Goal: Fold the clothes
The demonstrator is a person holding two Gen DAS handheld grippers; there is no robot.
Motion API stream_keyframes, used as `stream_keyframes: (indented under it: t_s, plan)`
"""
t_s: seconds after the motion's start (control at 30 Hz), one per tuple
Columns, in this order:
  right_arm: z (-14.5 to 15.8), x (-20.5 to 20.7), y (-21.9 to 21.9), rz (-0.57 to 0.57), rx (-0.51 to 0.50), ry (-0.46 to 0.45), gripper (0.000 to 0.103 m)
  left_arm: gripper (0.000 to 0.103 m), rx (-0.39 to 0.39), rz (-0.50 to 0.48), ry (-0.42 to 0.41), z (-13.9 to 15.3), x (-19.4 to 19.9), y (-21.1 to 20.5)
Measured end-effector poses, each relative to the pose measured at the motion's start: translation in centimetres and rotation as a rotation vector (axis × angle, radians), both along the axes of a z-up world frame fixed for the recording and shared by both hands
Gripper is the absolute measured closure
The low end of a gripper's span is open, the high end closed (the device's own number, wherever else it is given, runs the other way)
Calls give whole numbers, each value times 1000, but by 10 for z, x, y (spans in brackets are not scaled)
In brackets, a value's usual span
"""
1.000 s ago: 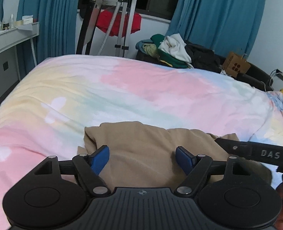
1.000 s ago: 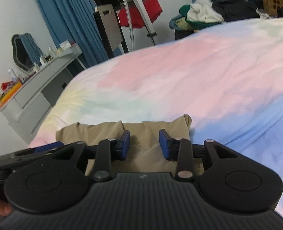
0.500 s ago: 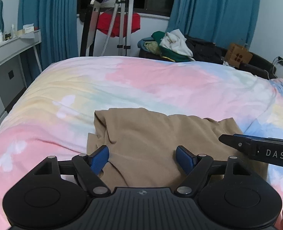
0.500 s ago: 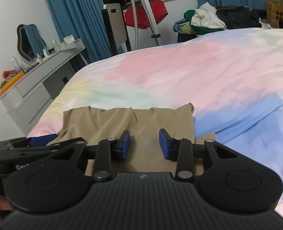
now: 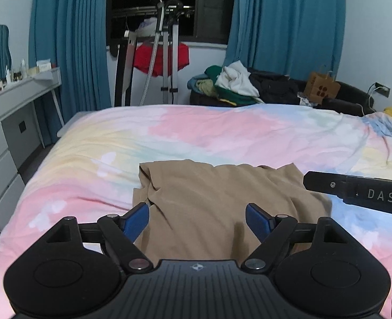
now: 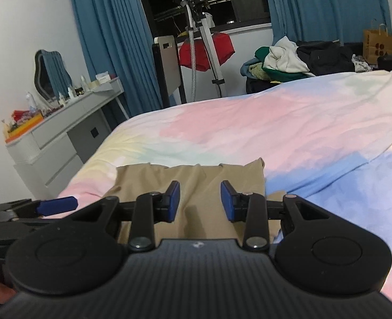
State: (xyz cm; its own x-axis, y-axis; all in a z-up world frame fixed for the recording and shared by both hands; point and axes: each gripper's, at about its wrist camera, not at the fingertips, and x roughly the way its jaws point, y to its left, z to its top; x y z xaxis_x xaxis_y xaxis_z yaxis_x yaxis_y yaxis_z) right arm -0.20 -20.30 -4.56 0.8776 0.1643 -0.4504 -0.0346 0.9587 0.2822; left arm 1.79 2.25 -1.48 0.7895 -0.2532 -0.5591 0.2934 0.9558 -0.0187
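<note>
Both grippers above tan garment on bed — nothing gripped.

Tan garment (image 5: 217, 202) lies folded, a bit rumpled, on near part of pastel bed (image 5: 222, 133); extra flap sticks out at its left edge. L gripper (image 5: 197, 219) over its near edge, jaws wide apart, empty. R gripper (image 6: 200, 202) just beside it, jaws apart w/ narrower gap, empty — cloth seen between the blue pads (image 6: 173, 199). Clothes pile (image 5: 230, 85) past far end of bed.

Near edge of tan garment (image 5: 212, 202) hidden behind left hand-held gripper (image 5: 197, 219) body. Right hand-held gripper (image 5: 355, 191) cut off at frame edge. Dresser bottles (image 6: 71, 91) too small to identify. Bed (image 6: 289, 122) cropped right.
</note>
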Motion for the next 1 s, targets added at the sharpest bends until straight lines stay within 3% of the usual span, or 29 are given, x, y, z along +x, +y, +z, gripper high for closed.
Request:
stream_keyframes:
  t_s: [0.23,0.53,0.63,0.73,0.83,0.9,1.0]
  plan:
    - [-14,9,-2,-1,8,54,66,19,38,51,72,-25,12,2]
    - [-27,22,-9,-1,49,119,66,20,-56,94,161,-32,15,14]
    - [-27,21,-11,-1,66,123,66,22,-214,99,198,-17,6,22]
    - [-25,21,-15,-4,99,129,66,21,-434,66,239,-6,-9,34]
    - [-26,21,-22,-12,154,139,66,20,-639,30,355,-16,-13,42]
    - [-25,21,-27,-19,191,144,68,20,-730,64,453,-31,-12,46]
    - [-18,14,-39,-41,250,119,65,20,-796,115,543,-54,-7,52]
